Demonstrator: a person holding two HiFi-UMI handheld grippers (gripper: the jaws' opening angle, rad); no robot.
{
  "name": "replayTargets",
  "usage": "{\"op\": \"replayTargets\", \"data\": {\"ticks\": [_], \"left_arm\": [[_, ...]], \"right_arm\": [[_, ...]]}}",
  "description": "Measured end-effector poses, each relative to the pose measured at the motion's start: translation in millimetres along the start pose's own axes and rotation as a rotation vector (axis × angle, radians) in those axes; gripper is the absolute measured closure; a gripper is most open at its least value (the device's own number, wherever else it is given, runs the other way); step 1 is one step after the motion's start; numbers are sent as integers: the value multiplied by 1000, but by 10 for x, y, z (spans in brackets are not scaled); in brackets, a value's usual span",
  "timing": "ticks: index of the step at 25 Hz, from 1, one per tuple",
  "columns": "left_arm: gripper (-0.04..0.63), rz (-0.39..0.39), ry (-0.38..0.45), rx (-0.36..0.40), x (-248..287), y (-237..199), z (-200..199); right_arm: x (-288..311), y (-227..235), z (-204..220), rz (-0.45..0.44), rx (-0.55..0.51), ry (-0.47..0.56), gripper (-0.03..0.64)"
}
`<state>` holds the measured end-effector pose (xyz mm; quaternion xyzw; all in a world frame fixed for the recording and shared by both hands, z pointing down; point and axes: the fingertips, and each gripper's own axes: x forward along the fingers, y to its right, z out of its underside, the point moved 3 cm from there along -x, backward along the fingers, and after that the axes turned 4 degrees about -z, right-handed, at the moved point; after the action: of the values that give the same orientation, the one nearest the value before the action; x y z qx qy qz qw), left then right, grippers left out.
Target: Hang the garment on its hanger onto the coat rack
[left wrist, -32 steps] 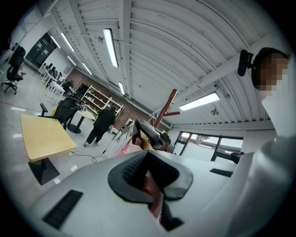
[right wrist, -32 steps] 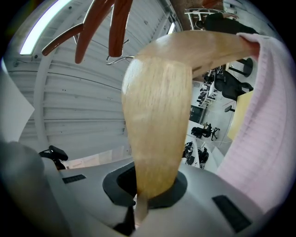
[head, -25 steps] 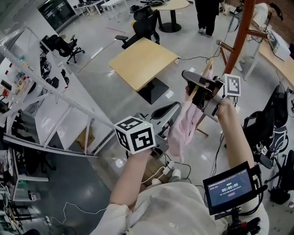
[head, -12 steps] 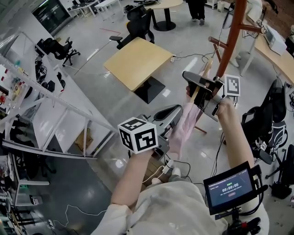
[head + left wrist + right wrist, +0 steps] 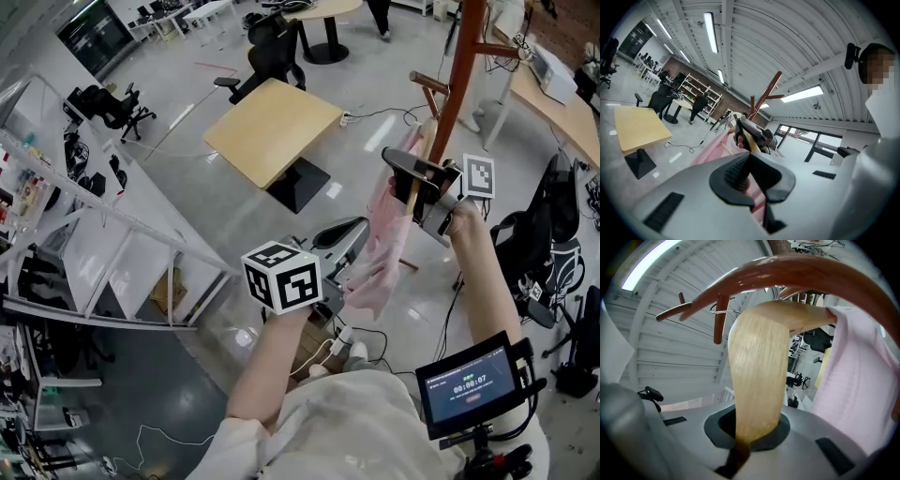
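R claw point(image 5: 419, 183), upper right of the head view, is clamped on the wooden hanger point(image 5: 410, 208). In the right gripper view the hanger point(image 5: 757, 380) rises straight out of the R claw point(image 5: 750, 430), jaws tight on its lower end, no gap.

The pink garment point(image 5: 380, 239) hangs off that hanger at centre-right of the head view. It also fills the right edge of the right gripper view point(image 5: 862, 380).

L claw point(image 5: 345, 269) sits mid-frame, just right of its marker cube point(image 5: 281, 277), at the garment's lower end. In the left gripper view the L claw point(image 5: 747, 176), bottom centre, has its jaws pressed together w/ pink cloth caught btw them.

The coat rack point(image 5: 457, 70), a red-brown pole w/ pegs, stands at top right of the head view, just behind my R claw. In the right gripper view it arcs across the top point(image 5: 797, 268). The hanger's wire hook point(image 5: 723, 309) is right beside a peg point(image 5: 720, 322), upper left; can't tell if it's on it.

A wooden table point(image 5: 272, 127) is at upper centre, well apart from the rack. A small screen point(image 5: 469, 380) is at lower right.
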<state>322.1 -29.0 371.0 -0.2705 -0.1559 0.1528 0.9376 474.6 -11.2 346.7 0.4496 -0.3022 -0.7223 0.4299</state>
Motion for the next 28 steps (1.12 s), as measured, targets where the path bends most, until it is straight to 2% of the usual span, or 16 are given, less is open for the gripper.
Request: {"op": "replayTargets", "data": {"ticks": [9,14,18,20,25,28], "left_arm": [[589,24,-27,-7,177,66,112],[589,29,-36,-5,227,102,148],[589,34,-36,-7,255,108,163],[589,38,-35,-6,271,171,179],[589,43,-31,-10,266,188,174],[589,48,-28,-17,276,169,156]], "right_arm": [[-302,42,-85,63,-56,-27,605],[-402,10,-64,80,-105,-109,603],[-480,66,-58,132,-149,-187,603],[-563,59,-62,188,-191,-237,601],[-845,157,-174,432,-375,-365,592],[-1001,201,-261,529,-430,-372,592]]}}
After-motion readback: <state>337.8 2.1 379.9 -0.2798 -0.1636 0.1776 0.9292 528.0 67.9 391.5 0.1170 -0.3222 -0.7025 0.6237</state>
